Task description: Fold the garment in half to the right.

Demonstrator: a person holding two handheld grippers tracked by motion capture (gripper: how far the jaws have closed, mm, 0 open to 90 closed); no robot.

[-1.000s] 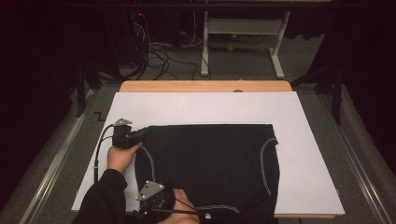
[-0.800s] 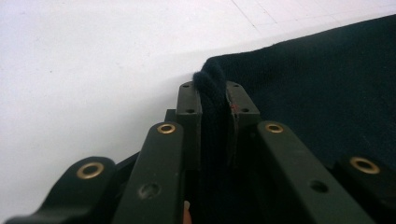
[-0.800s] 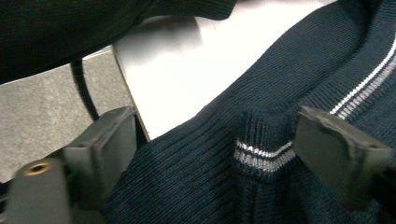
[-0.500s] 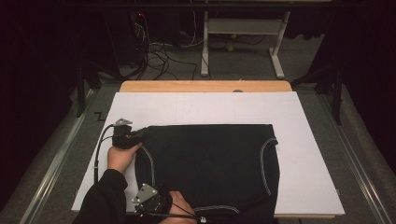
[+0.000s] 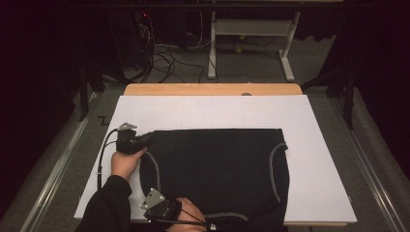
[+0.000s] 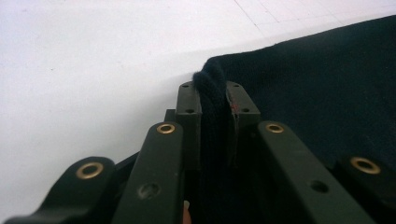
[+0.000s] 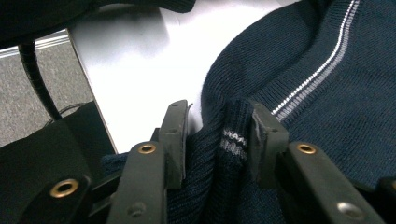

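1. i am holding my left gripper (image 5: 145, 139) at the far left corner of the dark sweater (image 5: 217, 179), and its jaws are clamped tight on a bunched fold of the knit (image 6: 212, 107).
2. the sweater is lying flat on the white board (image 5: 314, 125), spread from that corner out to the right and reaching down to the near edge, with pale striped seams curving down both its sides.
3. i am keeping my right gripper (image 7: 217, 135) at the near left part of the sweater, close to the board's near edge; in the high view i am seeing its body (image 5: 162, 209) beside my left sleeve (image 5: 104, 208).
4. its jaws have just been closing, and a ridge of the navy ribbing with a short pale stripe (image 7: 233, 140) is sitting between them.
5. the right-hand pad is pressing against that ridge, and the left-hand pad is meeting the cloth lower down, so i am gripping the fabric there.
6. a wooden table edge (image 5: 212, 89) is showing beyond the board's far side.
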